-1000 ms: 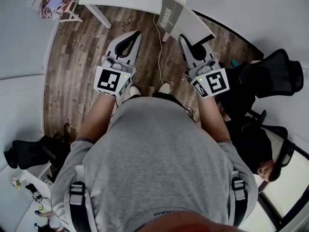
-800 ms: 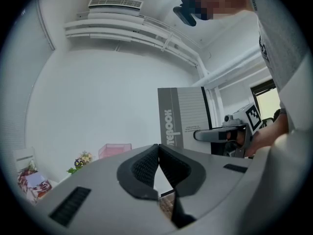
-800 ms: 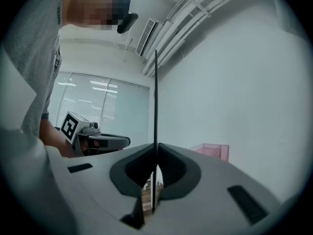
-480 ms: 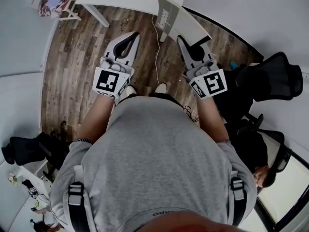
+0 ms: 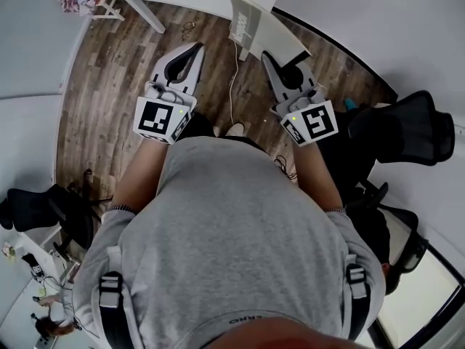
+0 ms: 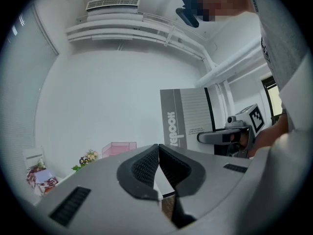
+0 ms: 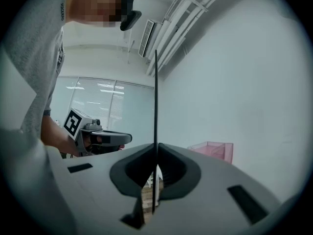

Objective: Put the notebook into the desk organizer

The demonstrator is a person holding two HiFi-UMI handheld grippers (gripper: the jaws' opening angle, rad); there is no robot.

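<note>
Bright, even indoor light with soft shadows; strong fisheye bending, dark corners, perhaps slight edge blur.

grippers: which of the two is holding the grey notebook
The right gripper: its jaws clamp the thin grey notebook edge-on, while the left gripper is shut on nothing.

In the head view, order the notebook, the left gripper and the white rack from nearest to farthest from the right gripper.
1. notebook: held by the right gripper.
2. left gripper: beside it, on the left.
3. white rack: far top-left corner.
</note>
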